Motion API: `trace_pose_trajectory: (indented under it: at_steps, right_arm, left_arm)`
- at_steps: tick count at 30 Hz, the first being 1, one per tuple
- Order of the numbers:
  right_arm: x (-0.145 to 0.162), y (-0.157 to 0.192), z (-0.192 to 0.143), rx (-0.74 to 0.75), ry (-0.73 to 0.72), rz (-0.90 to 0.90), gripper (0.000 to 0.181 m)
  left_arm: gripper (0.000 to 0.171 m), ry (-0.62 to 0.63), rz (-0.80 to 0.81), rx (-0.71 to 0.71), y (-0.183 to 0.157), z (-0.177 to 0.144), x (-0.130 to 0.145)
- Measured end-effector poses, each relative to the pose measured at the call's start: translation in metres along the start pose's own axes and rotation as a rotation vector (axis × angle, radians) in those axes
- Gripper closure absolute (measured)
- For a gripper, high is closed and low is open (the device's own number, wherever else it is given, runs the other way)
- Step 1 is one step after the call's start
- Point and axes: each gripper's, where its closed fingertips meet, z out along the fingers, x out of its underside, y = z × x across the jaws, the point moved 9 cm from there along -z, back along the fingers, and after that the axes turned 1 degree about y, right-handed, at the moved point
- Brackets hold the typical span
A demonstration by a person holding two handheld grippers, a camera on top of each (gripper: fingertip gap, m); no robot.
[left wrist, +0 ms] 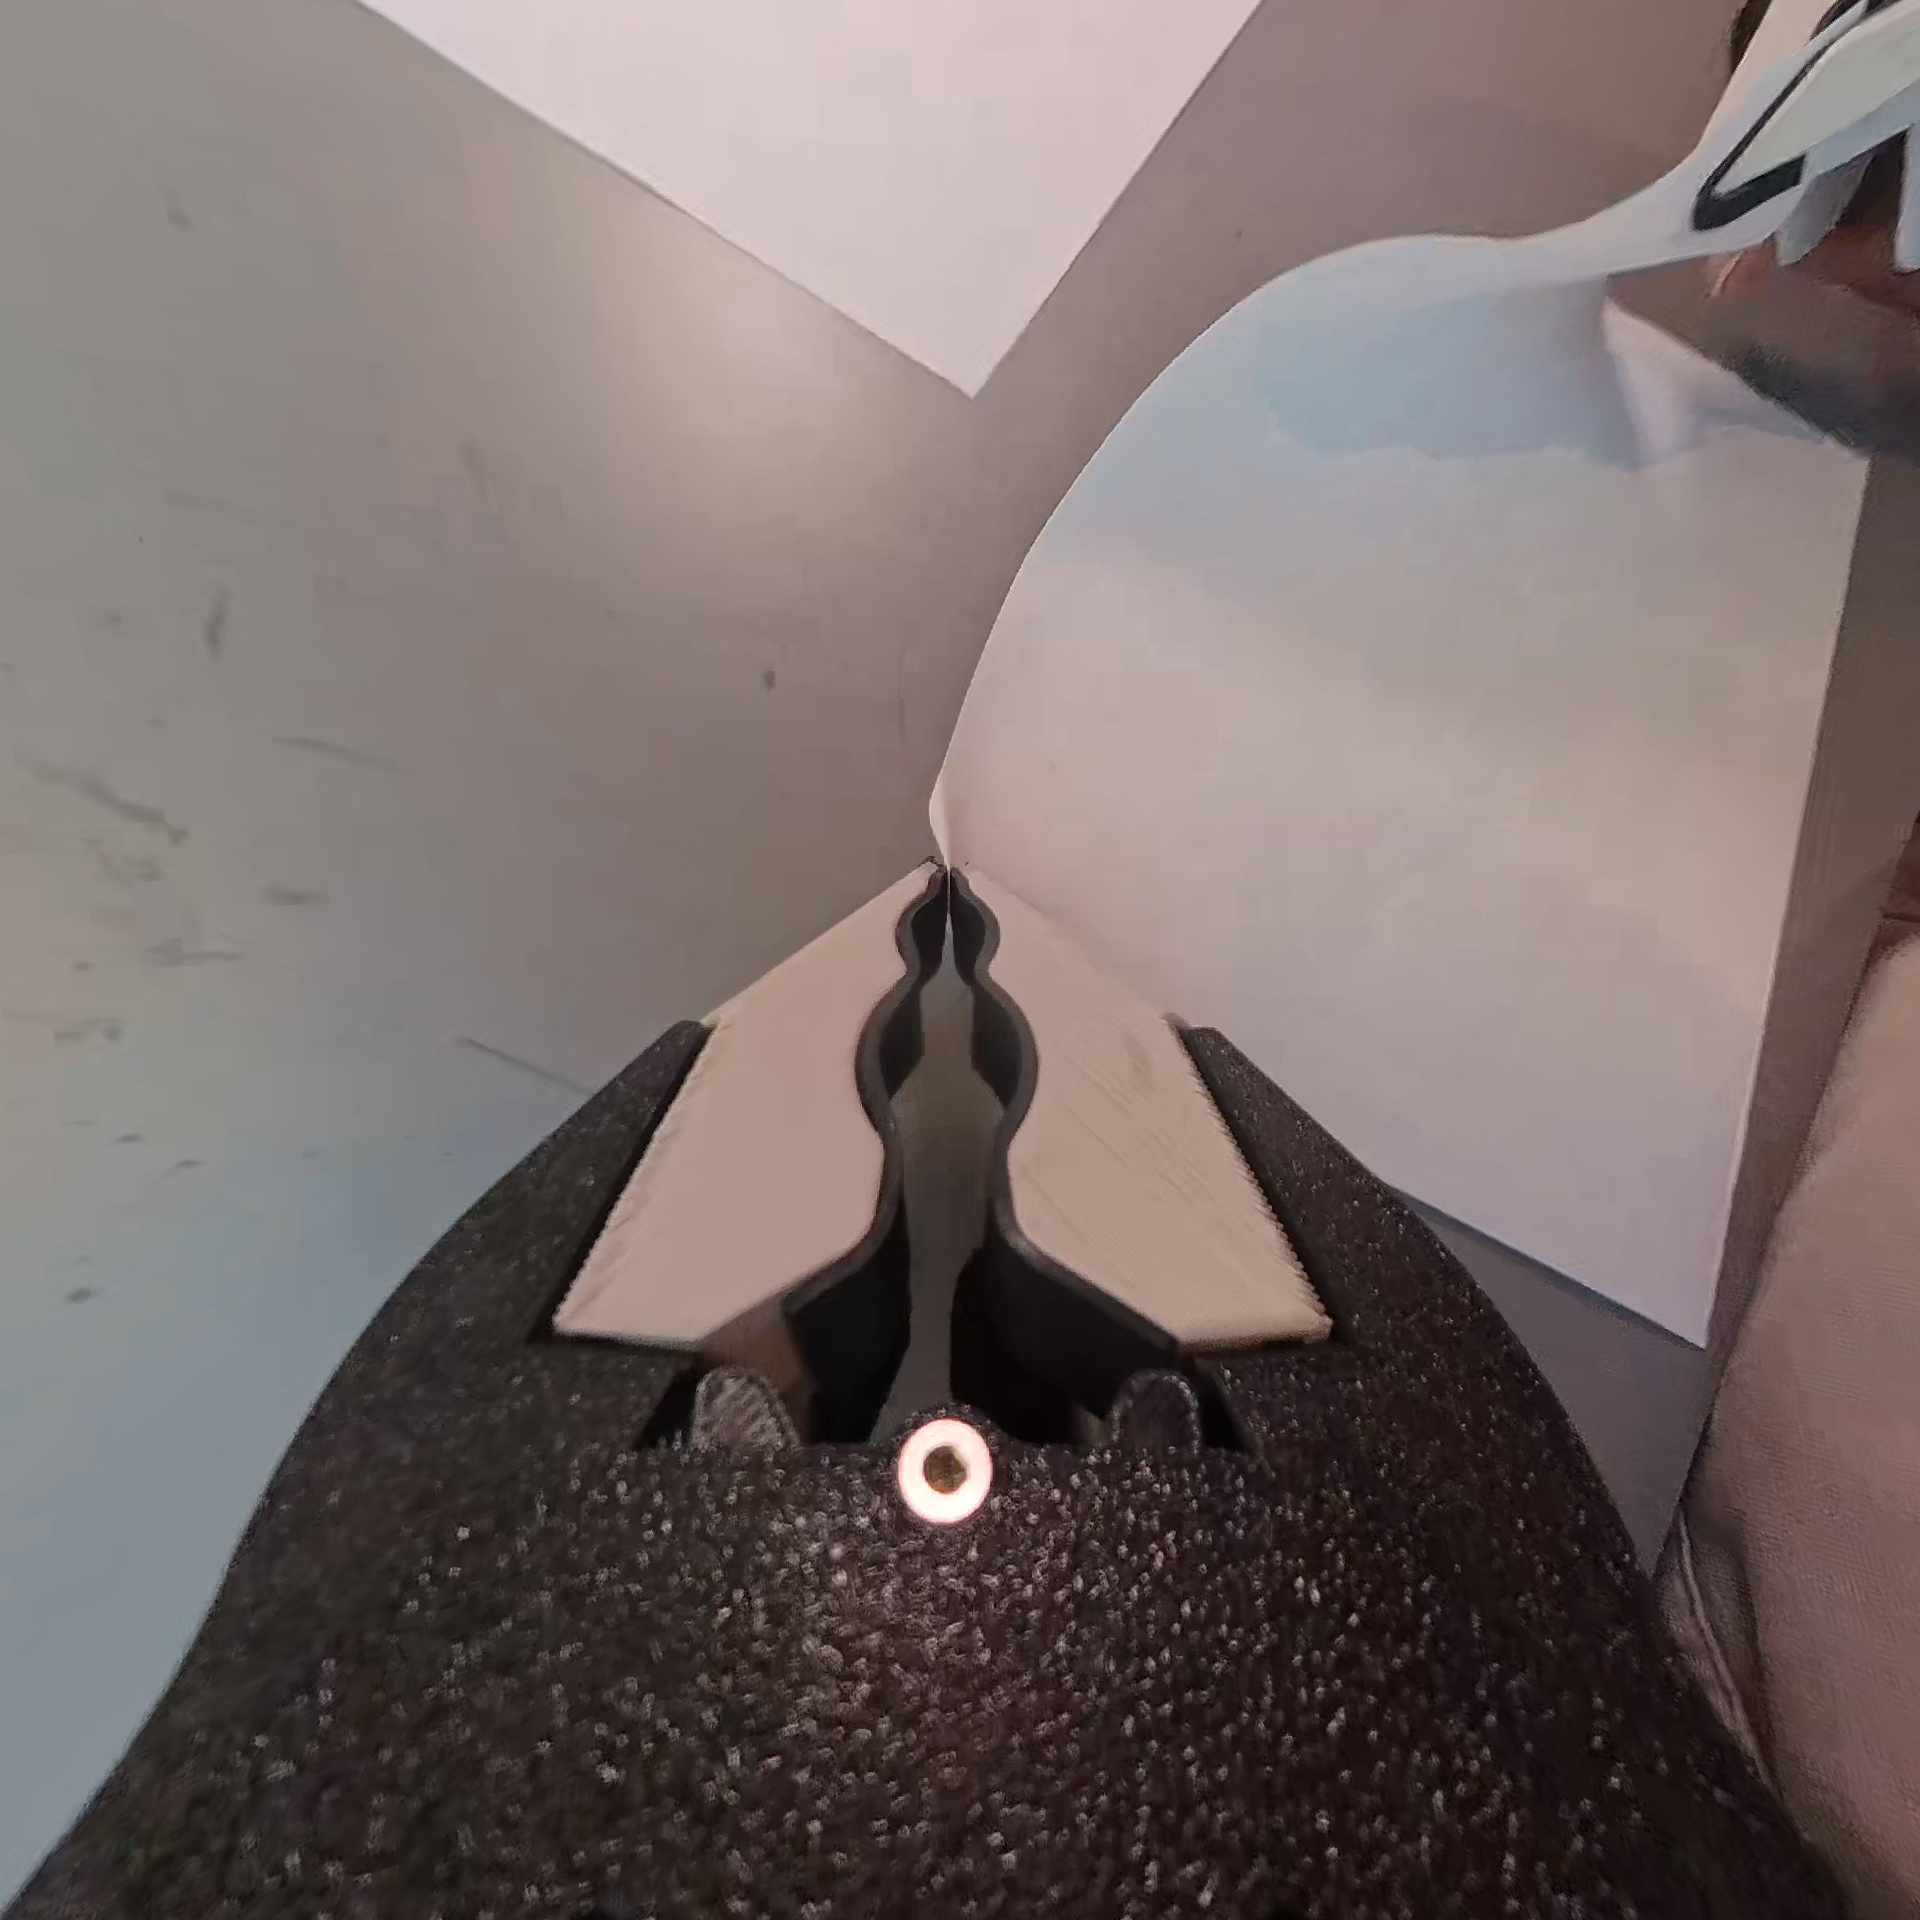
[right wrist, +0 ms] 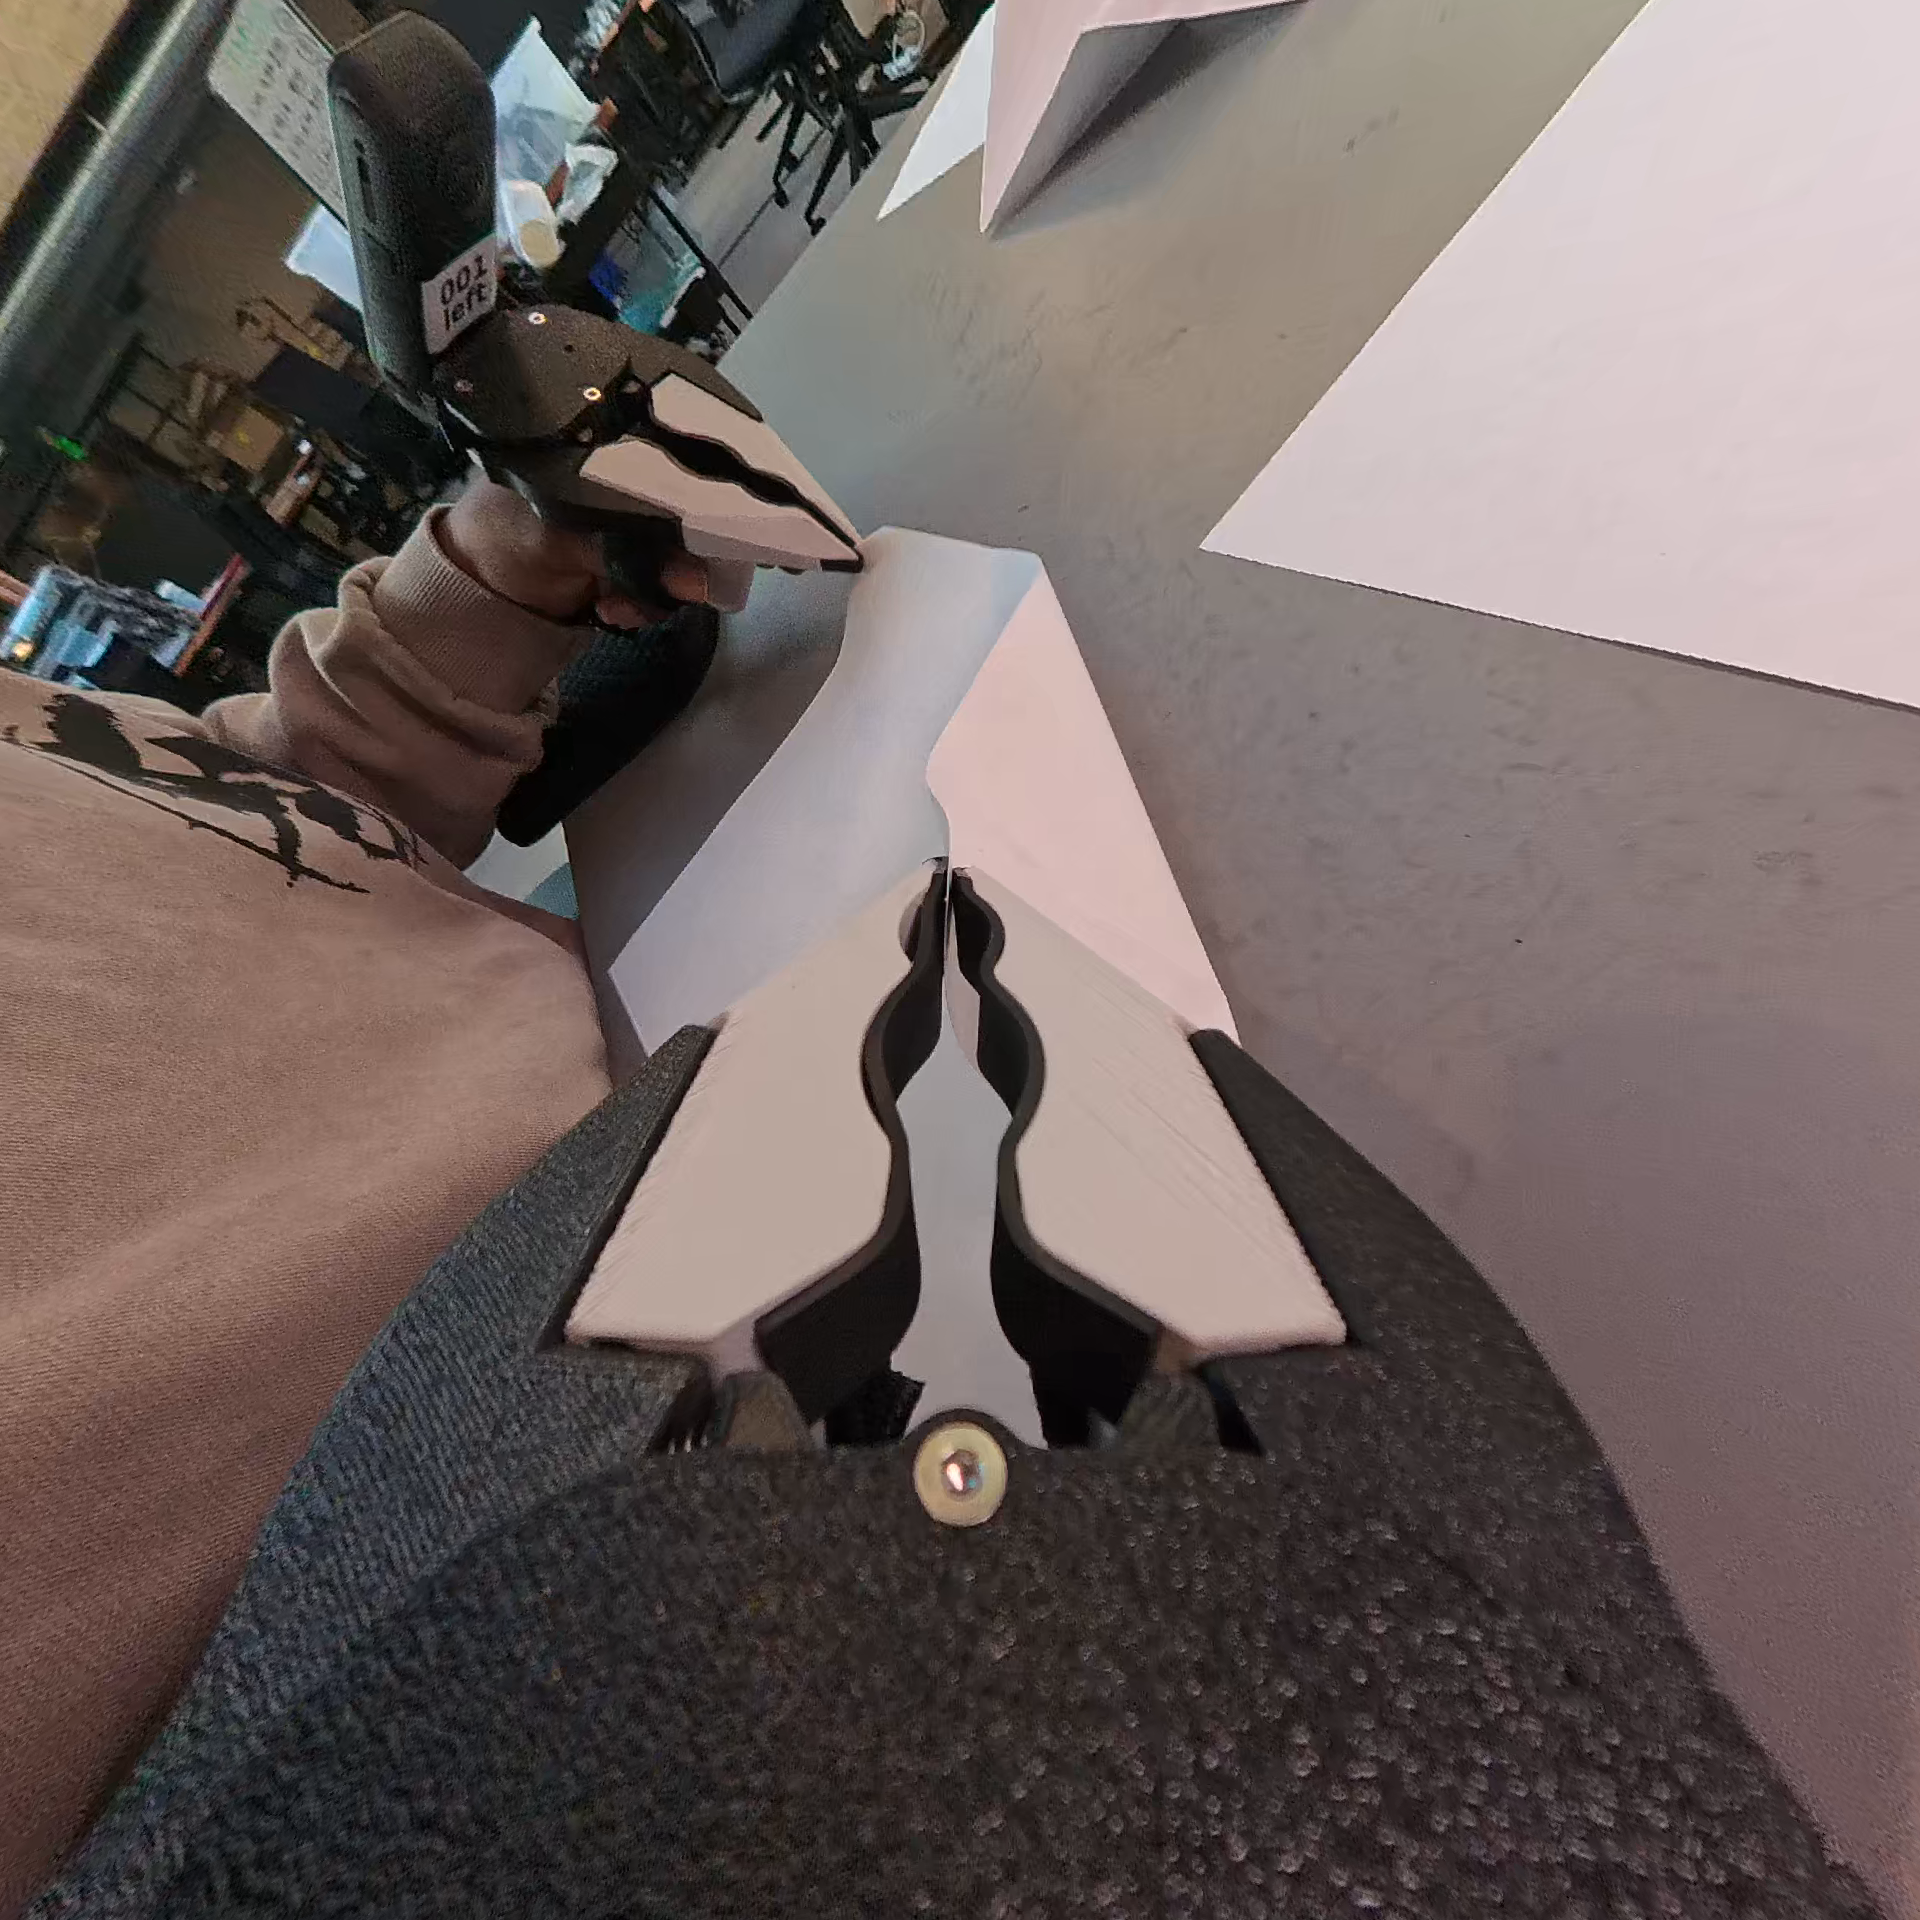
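Both the left gripper (left wrist: 948, 873) and the right gripper (right wrist: 948, 871) pinch the bent white paper (left wrist: 1455, 779) tight, lifted off the grey table (left wrist: 416, 623), with another sheet (right wrist: 1610, 395) at two o'clock.

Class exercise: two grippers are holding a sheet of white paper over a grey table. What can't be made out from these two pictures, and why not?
- Sheet of paper: its near corner, left wrist view, is hidden behind the left gripper.
- Right gripper: in the left wrist view it is blurred and cut off by the top right edge.
- Flat sheet: right wrist view, its full extent is cut off by the right edge.
- Background shelves: right wrist view, contents too small and dim to identify.
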Motion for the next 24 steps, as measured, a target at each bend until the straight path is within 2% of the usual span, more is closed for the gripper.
trace_pose_trajectory:
  at_steps: [3,5,7,10,14,18,22,24]
  right_arm:
    - [-0.001,0.006,0.006,-0.04,-0.039,0.043,0.181]
    - [-0.002,0.012,0.018,-0.078,-0.054,0.073,0.181]
    - [0.001,0.015,0.028,-0.045,-0.009,0.026,0.181]
    - [-0.001,0.01,0.029,-0.008,-0.002,-0.022,0.181]
    - [-0.009,0.009,0.029,-0.02,0.018,-0.216,0.181]
    - [-0.018,0.017,0.029,-0.124,-0.002,-0.459,0.181]
    - [-0.026,0.022,0.023,-0.268,-0.088,-0.535,0.181]
    - [-0.027,0.017,0.022,-0.245,-0.062,-0.54,0.181]
  left_arm:
    - [0.171,-0.023,-0.008,0.007,0.027,-0.024,-0.01]
    - [0.171,-0.079,-0.084,0.051,0.046,-0.037,-0.012]
    - [0.166,-0.067,-0.166,0.157,0.054,-0.04,-0.004]
    - [0.16,-0.015,-0.208,0.172,0.067,-0.036,0.018]
    - [0.143,-0.025,-0.322,0.278,0.076,-0.031,0.029]
    - [0.125,-0.033,-0.285,0.307,0.079,-0.024,0.02]
    - [0.12,-0.061,-0.262,0.493,0.077,-0.014,0.013]
    - [0.127,-0.108,-0.265,0.652,0.072,-0.015,0.009]
